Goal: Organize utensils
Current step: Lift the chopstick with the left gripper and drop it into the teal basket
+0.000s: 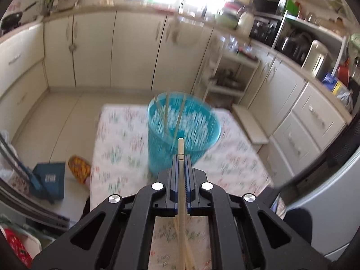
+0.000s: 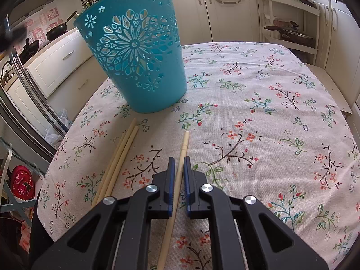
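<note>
Left claw [image 1: 181, 157]: I have it closed on one chopstick [image 1: 180, 148], which runs lengthwise between the jaws with its blunt end poking out just ahead of the tips. The blue basket [image 1: 183, 132] stands below and ahead on the bench [image 1: 117, 135], with two sticks already leaning inside it. This view is blurred, so I judge the aim over the rim as uncertain. Risk: if I release off line, the stick strikes the rim or the leaning sticks and bounces out. The light, tapered basket could also tip if nudged.

Right claw [image 2: 179, 171]: the jaws stand narrow around a second chopstick [image 2: 183, 148], which lies flat on the cloth between them and reaches on towards the basket [image 2: 135, 51]. A sliver of gap shows on each side, so I cannot confirm a firm grip. Risk: a lift from here may let the stick slide or pivot out. Two more sticks [image 2: 121, 153] lie just left of this claw, touching each other; a sideways drift would scatter them.
</note>
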Demonstrator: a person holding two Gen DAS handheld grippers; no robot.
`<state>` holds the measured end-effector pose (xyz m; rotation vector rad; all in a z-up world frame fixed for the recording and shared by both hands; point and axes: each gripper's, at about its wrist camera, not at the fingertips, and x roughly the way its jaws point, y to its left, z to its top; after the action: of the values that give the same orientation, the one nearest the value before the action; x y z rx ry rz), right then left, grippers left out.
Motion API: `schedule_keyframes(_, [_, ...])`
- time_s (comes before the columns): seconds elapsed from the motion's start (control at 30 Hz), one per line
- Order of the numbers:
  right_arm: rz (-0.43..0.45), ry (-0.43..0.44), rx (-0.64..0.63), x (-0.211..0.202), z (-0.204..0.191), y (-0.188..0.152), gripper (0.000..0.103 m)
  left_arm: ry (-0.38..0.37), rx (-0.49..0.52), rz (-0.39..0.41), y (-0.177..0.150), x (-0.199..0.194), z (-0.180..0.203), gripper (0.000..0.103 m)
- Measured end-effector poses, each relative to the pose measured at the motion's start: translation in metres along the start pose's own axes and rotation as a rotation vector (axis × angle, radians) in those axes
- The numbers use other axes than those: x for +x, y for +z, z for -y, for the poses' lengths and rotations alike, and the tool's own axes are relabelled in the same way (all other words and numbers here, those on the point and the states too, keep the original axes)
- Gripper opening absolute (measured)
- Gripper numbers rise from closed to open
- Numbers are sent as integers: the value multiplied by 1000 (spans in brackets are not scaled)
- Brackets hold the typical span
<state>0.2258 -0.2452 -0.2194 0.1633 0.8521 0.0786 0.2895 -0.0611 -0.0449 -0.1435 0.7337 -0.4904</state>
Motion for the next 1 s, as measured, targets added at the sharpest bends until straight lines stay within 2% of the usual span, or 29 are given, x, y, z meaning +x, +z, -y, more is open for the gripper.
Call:
schedule_keyframes(0.13, [1,6,3,0,0,0,10,-27,5,129,41,-17,14,5])
schedule_keyframes(0.23, [2,12,-1,0,-2,0,13,-18,13,239,68,-23,24,5])
schedule_keyframes(0.33, [4,10,-20,0,-5,0,18,-11,-7,334,89,-16,28,5])
schedule_keyframes(0.4, [5,6,-41,0,-8,-1,23,2,-30,363,100,-7,27,5])
schedule_keyframes(0.57, [7,0,-69,0,-13,-3,28,50,-92,395,117,36,20,5])
schedule_keyframes(0.83, [7,26,-46,0,-8,-2,29,122,-135,420,112,89,11,5])
schedule_keyframes(1.0, [6,37,-43,0,-8,-3,31,143,-151,418,104,106,9,5])
